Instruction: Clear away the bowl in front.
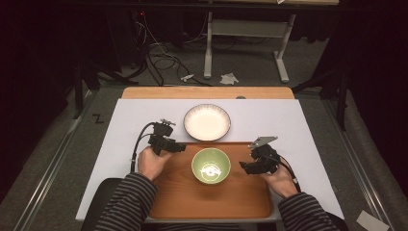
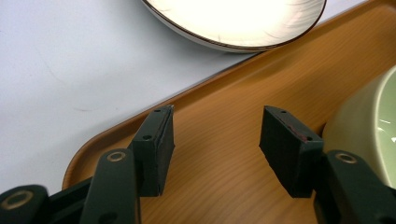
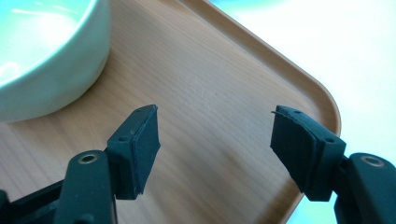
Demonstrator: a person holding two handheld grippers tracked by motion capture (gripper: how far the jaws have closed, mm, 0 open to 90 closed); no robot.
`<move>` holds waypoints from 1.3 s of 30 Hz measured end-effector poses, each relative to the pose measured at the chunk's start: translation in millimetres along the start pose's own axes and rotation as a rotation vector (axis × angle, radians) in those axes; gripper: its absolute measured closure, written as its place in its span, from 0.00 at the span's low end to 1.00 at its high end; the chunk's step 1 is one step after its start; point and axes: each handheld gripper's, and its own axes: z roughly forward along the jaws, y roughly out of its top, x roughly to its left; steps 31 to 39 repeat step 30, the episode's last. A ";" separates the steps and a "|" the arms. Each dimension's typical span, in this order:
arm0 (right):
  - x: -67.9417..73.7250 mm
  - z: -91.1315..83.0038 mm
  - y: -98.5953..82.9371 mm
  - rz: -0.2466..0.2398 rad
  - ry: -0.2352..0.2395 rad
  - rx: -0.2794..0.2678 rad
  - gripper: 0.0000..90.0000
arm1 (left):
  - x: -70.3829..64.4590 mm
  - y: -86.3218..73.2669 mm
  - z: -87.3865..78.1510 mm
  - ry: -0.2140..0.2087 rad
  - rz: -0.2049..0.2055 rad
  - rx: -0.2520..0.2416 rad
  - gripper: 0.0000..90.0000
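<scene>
**Green bowl sits between two parted grippers on a wooden tray**

Wood grain runs under everything here: a wooden tray with rounded corners lies at the near edge of a white table covering, and a green bowl stands on the tray's far half, its glossy inside catching the lamp.

From the bowl, the left gripper is at about 10 o'clock, near it but apart, held by the person's left hand. In the left gripper view its jaws stand spread with only bare tray between them; the bowl's pale outer wall rises just beyond the right-hand jaw, outside the gap, and whether it touches that jaw cannot be told.

The right gripper is at about 3 o'clock from the bowl, near it, held by the right hand, with its grey plate on top. In the right gripper view its jaws are likewise spread and grasp nothing; the bowl sits at 10 o'clock beyond the left-hand jaw, apart from it, and the tray's rounded corner curves past the other jaw.

A white plate with a dark rim lies on the covering at 12 o'clock from the bowl, just past the tray's far edge.

No label or readable writing shows on the bowl, plate or tray; a dark Z-shaped mark lies on the floor at 9 o'clock from the plate.
</scene>
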 end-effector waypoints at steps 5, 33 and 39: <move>-0.5 1.8 -0.4 0.002 -0.001 0.013 0.38 | 0.0 -1.8 4.1 0.018 0.004 0.015 0.50; -4.2 3.0 -4.4 0.013 0.010 0.023 0.38 | -1.2 -3.2 14.3 0.069 0.030 0.074 0.47; -4.2 3.0 -4.4 0.013 0.010 0.023 0.38 | -1.2 -3.2 14.3 0.069 0.030 0.074 0.47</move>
